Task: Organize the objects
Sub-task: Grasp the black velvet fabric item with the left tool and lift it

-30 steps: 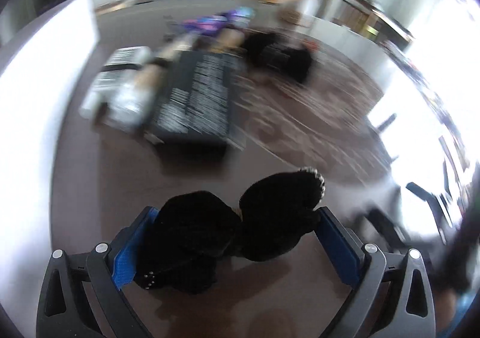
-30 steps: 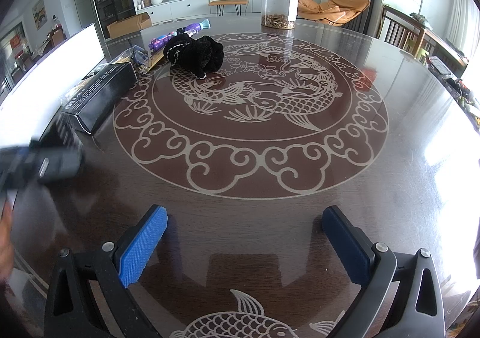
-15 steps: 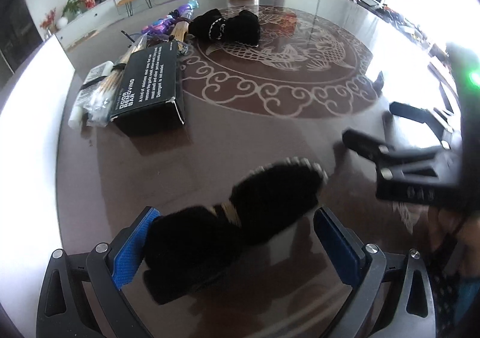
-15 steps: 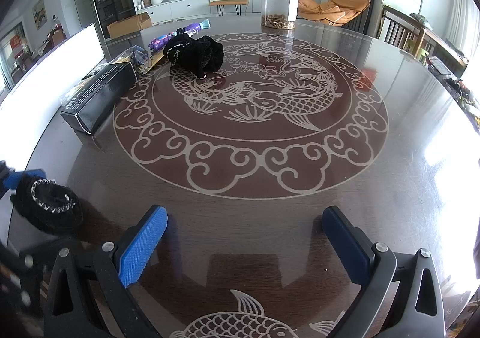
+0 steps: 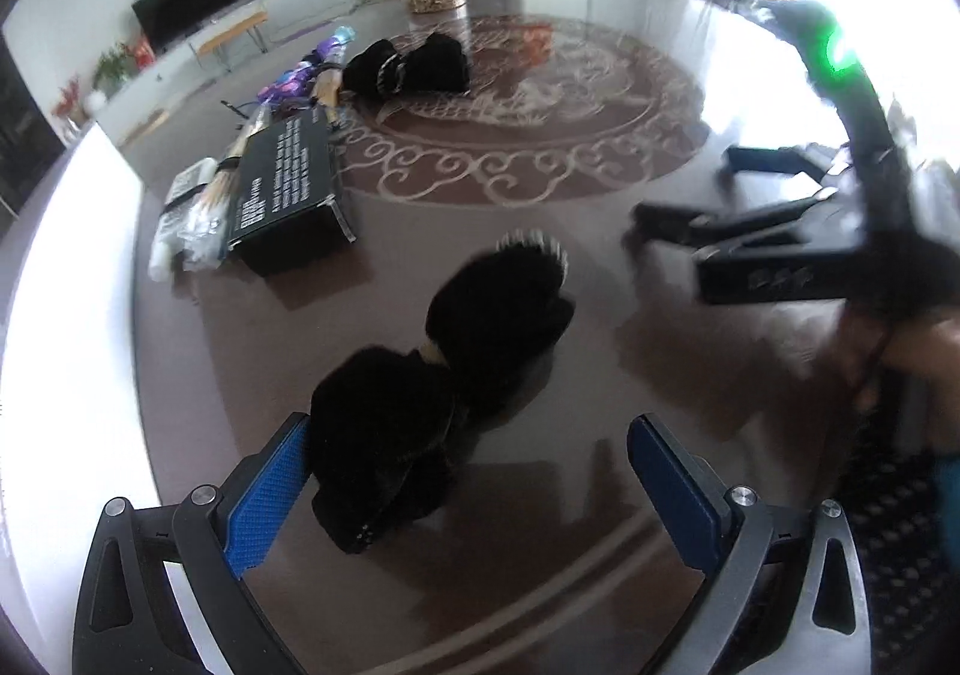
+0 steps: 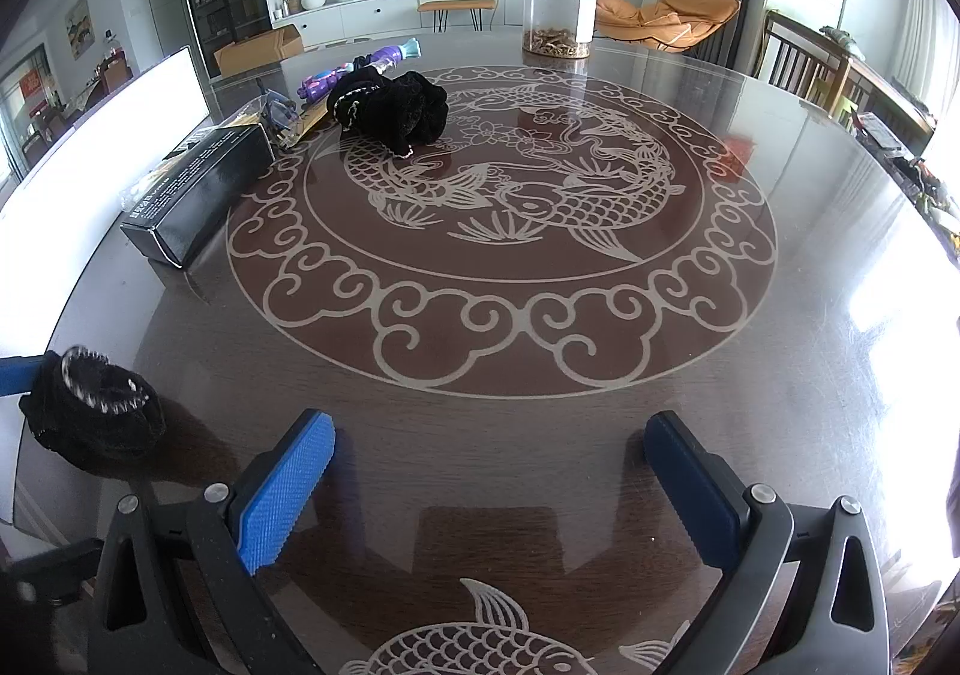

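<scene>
A black fuzzy scrunchie bow with pearl trim [image 5: 444, 369] lies on the dark table between the jaws of my left gripper [image 5: 468, 489]. The jaws stand wide open; the bow rests against the left pad and is apart from the right one. The same bow shows at the left edge of the right wrist view [image 6: 90, 411]. My right gripper [image 6: 489, 489] is open and empty, low over the table's near edge. A second black fuzzy pile [image 6: 390, 105] lies at the far side of the fish pattern; it also shows in the left wrist view [image 5: 414, 66].
A long black box [image 6: 198, 189] lies at the left, with bagged sticks [image 5: 192, 207] and a purple toy [image 6: 360, 69] beside it. A clear jar [image 6: 558, 9] stands at the far edge. The right gripper's body [image 5: 780, 249] is at the right of the left wrist view.
My left gripper opened and let go of the black bow, which now lies on the table. The left gripper swung toward the table's middle. The right gripper has not moved.
</scene>
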{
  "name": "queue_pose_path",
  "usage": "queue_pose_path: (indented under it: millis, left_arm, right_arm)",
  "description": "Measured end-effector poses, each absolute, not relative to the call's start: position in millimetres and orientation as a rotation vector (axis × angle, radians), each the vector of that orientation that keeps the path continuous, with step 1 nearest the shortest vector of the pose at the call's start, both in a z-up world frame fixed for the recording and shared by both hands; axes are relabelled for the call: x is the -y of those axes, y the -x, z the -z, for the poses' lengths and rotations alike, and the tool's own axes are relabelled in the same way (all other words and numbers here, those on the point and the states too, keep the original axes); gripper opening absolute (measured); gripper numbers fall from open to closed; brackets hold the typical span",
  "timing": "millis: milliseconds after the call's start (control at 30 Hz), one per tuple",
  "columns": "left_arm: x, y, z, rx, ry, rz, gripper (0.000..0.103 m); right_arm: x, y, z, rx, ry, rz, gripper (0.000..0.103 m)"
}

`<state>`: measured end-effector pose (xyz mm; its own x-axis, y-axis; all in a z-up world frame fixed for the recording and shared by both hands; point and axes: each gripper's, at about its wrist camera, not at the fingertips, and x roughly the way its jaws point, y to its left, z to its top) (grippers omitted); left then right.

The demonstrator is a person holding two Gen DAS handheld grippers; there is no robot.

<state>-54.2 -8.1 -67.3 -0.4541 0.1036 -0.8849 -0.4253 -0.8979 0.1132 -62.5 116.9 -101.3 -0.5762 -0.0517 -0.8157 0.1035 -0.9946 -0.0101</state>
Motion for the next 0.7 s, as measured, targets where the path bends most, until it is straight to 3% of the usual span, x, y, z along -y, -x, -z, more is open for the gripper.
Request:
queue_pose_path:
  millis: [300, 700]
  left_arm:
    - [34, 91, 79, -0.165, 1.579, -2.6, 0.103]
    - [55, 97, 81, -0.013, 1.601, -2.706, 0.103]
  right_arm:
    - [-117, 63, 101, -0.086, -1.401, 2.713, 0.103]
    - [-117, 63, 101, -0.086, -1.401, 2.713, 0.103]
